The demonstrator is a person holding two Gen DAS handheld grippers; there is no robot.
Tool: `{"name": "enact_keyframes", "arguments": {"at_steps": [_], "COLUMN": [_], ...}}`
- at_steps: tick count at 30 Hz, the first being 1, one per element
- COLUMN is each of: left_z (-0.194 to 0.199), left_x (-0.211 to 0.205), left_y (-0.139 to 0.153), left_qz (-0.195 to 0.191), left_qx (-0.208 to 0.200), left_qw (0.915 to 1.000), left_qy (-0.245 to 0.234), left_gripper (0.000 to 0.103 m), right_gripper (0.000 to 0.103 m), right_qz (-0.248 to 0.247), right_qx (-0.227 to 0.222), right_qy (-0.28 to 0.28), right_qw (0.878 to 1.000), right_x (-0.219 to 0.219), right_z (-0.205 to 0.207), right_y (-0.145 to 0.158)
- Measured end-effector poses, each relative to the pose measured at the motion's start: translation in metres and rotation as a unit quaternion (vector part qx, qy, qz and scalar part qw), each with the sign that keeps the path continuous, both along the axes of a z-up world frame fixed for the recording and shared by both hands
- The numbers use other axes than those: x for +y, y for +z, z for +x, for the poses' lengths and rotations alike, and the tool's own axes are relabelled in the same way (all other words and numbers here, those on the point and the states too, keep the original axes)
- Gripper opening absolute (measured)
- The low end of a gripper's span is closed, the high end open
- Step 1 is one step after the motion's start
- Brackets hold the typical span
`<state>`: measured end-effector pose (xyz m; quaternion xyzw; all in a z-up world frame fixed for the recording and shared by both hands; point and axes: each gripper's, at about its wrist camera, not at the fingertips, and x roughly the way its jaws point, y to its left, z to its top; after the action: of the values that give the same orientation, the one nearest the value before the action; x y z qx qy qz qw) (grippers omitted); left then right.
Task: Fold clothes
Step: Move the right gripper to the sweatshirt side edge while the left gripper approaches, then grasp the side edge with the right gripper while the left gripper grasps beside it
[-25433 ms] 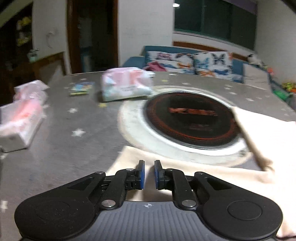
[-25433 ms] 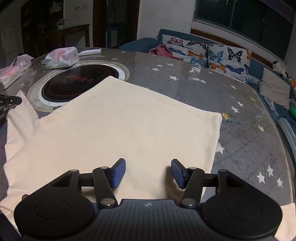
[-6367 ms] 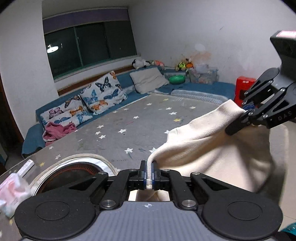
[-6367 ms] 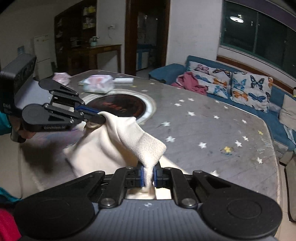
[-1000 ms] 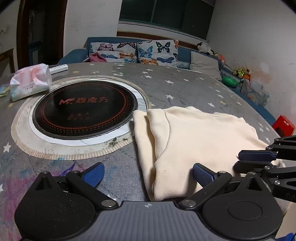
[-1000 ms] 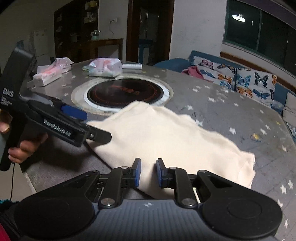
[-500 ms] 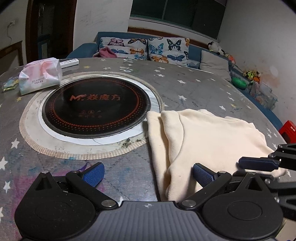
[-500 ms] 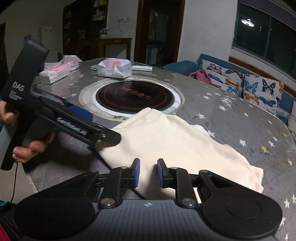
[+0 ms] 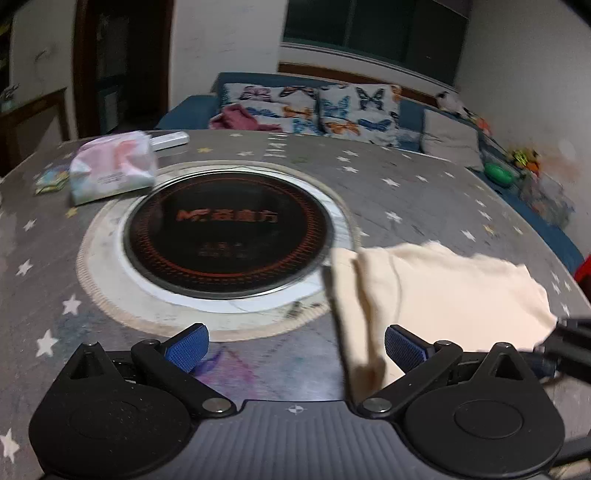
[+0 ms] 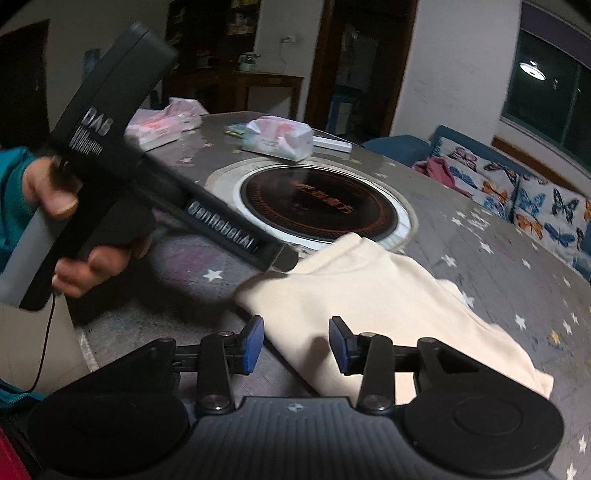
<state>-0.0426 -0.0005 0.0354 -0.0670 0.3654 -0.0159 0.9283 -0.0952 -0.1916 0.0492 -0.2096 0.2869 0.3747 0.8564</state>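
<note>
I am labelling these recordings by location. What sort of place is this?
Most likely a living or dining room in a home: a sofa with butterfly cushions, and a dining table with a built-in hotplate.

- A blue sofa (image 9: 413,110) stands behind the round grey star-printed table (image 9: 424,192), along the white wall.
- Butterfly-print cushions (image 9: 325,107) and a pink cloth (image 9: 238,116) lie on the sofa.
- A dark window (image 9: 369,26) sits above the sofa; a ceiling lamp (image 10: 532,70) reflects in the glass.
- A dark wooden doorway (image 9: 122,62) opens left of the sofa.
</note>
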Motion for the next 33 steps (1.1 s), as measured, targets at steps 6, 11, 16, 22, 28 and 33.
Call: {"name": "enact_keyframes", "arguments": {"at_steps": [6, 11, 16, 22, 28, 33], "left_z": [0.0, -0.001, 0.001, 0.007, 0.02, 0.032], "left_x": [0.018, 0.031, 0.034, 0.028, 0.021, 0.018], "left_y": [0.004, 0.006, 0.005, 0.002, -0.003, -0.008], "left_qz": [-0.027, -0.059, -0.105, -0.151, -0.193, -0.235], "left_qx": [-0.001, -0.001, 0.009, 0.023, 0.045, 0.062], "left_qw": [0.9993, 0.9975, 0.9938, 0.988, 0.9798, 0.9694], "left_qy": [0.024, 0.039, 0.034, 0.024, 0.026, 0.032], "left_gripper": [0.103, 0.103, 0.103, 0.103, 0.103, 0.103], "right_gripper": [0.04, 0.04, 0.038, 0.016, 0.005, 0.005], "right_qz": [-0.026, -0.046, -0.057, -0.044, 0.019, 0.077], "right_qx": [-0.017, -0.028, -0.034, -0.02, 0.019, 0.052], "right_qy": [0.031, 0.046, 0.041, 0.021, -0.001, -0.021], "right_qw": [0.999, 0.997, 0.997, 0.999, 1.0, 0.995], "right_x": [0.024, 0.041, 0.051, 0.047, 0.031, 0.01], "right_z": [-0.006, -0.008, -0.006, 0.003, 0.016, 0.028], "right_y": [-0.005, -0.013, -0.021, -0.021, -0.003, 0.011]}}
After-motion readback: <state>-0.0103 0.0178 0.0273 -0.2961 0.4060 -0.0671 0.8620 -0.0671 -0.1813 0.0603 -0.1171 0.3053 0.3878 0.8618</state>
